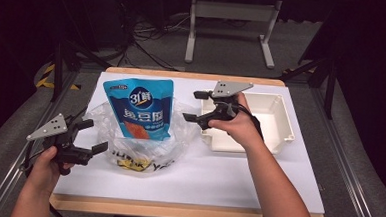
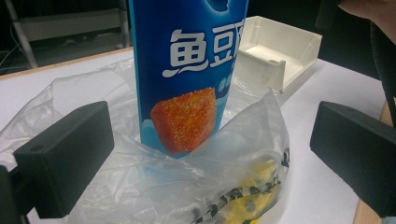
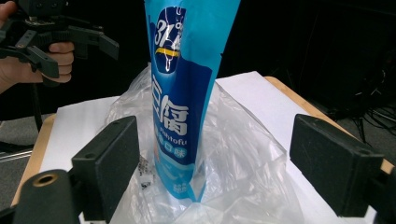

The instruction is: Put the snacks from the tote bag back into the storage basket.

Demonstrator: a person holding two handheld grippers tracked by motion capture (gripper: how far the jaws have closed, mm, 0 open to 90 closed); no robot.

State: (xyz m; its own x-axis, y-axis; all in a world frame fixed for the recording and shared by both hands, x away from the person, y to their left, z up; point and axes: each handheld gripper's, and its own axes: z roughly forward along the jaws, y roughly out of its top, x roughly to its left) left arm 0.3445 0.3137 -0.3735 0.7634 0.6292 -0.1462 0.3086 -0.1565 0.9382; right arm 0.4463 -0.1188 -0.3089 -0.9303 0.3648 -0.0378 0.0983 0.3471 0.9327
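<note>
Pouch upright in bag, long axis vertical, betw. both claws. L claw spread, nearer; R claw spread, empty, just beside.

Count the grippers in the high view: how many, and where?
2. The left gripper is at the table's left edge, jaws open toward the plastic bag. The right gripper is held above the white tray, jaws open toward the blue pouch.

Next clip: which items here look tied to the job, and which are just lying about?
Likely in play:
blue pouch, standing in the clear plastic bag
left claw and right claw, both open, either side of it

Just lying about:
white tray
metal stand legs beyond the table
</note>
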